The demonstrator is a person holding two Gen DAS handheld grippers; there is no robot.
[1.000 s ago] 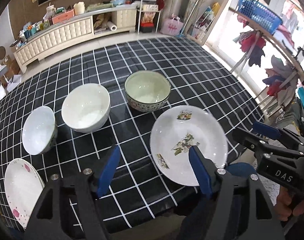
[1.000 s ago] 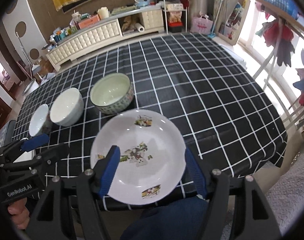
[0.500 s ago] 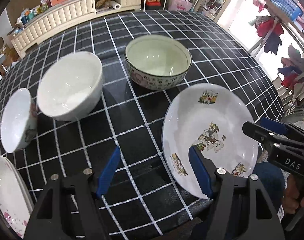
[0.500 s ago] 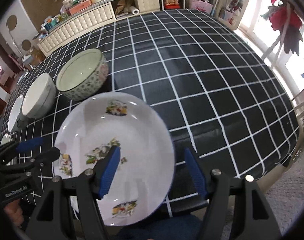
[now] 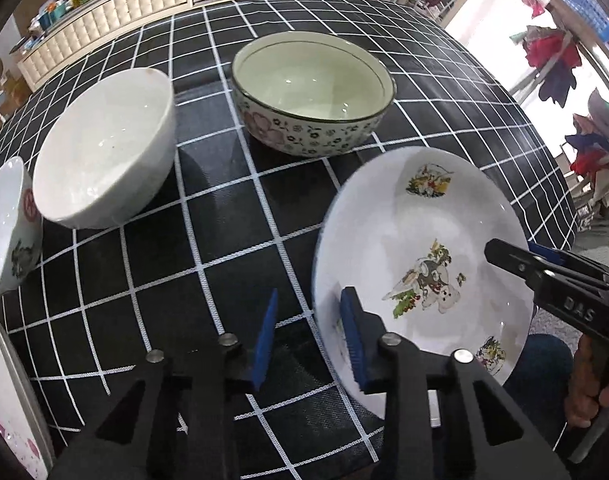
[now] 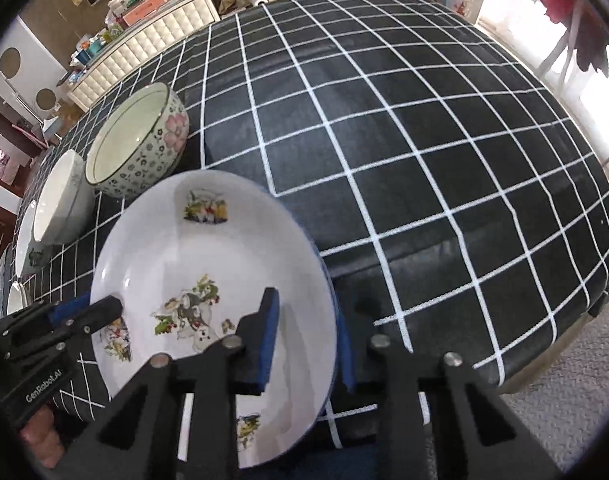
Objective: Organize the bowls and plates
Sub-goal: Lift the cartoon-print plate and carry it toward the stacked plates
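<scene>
A round worktop (image 6: 424, 128) is covered by a black woven cloth crossed with thin white grid lines. On it, at the near edge, a shallow glazed white plate (image 5: 420, 248) printed with small cartoon pictures is seen, its rim edged in a fine blue line. Behind it stands a deep round bowl (image 5: 312, 92), pale green inside, with a dark rim line and a black-and-pink flower pattern on the outer wall. To its left a plain glossy white bowl (image 5: 104, 148) is set, and further left a smaller white bowl (image 5: 4, 232) with a red mark and a dark print. At the far left edge part of a second plate (image 5: 8, 412) with pink spots is visible.

The left gripper (image 5: 308, 338) is placed at the printed plate's left rim; its blue ribbed jaws have just been closing, 1 pad inside the plate and 1 outside, with a narrow gap between them. The right gripper (image 6: 308, 340) straddles the plate's right rim in the same way, its jaws also having just been closing. Whether the pads actually press on the rim cannot be told for certain; they appear narrowed around it.
</scene>
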